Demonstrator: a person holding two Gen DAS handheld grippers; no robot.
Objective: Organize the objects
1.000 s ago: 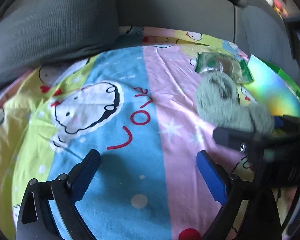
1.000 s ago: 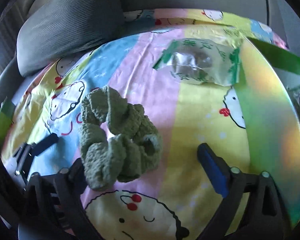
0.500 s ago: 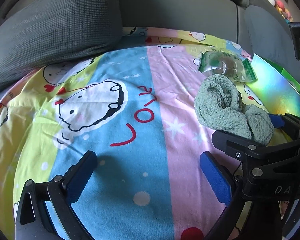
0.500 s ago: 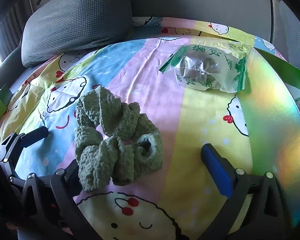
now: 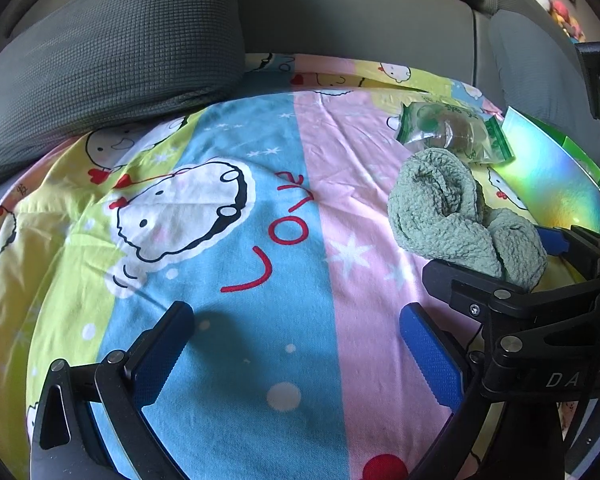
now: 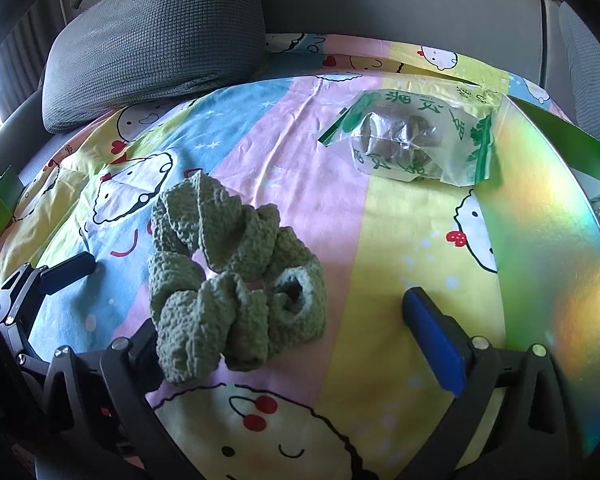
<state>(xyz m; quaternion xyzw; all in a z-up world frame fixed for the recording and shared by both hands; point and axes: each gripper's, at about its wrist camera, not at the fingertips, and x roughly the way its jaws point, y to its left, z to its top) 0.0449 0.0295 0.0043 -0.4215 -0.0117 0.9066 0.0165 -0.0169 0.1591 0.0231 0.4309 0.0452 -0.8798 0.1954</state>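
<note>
The left gripper [image 5: 296,344] is spread wide over bare blanket [image 5: 236,360], holding nothing. The right gripper [image 6: 284,328] is wide too; the green scrunchie [image 6: 228,284] lies between its fingers, perhaps brushing the left one, unclamped. A clear snack packet [image 6: 412,140] lies beyond, beside a shiny green box [image 6: 540,240].

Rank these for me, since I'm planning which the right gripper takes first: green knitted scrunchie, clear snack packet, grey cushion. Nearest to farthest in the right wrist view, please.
From the right gripper:
1. Green knitted scrunchie, between the open jaws, against the left finger.
2. Clear snack packet, ahead, to the right.
3. Grey cushion, far back left.
</note>
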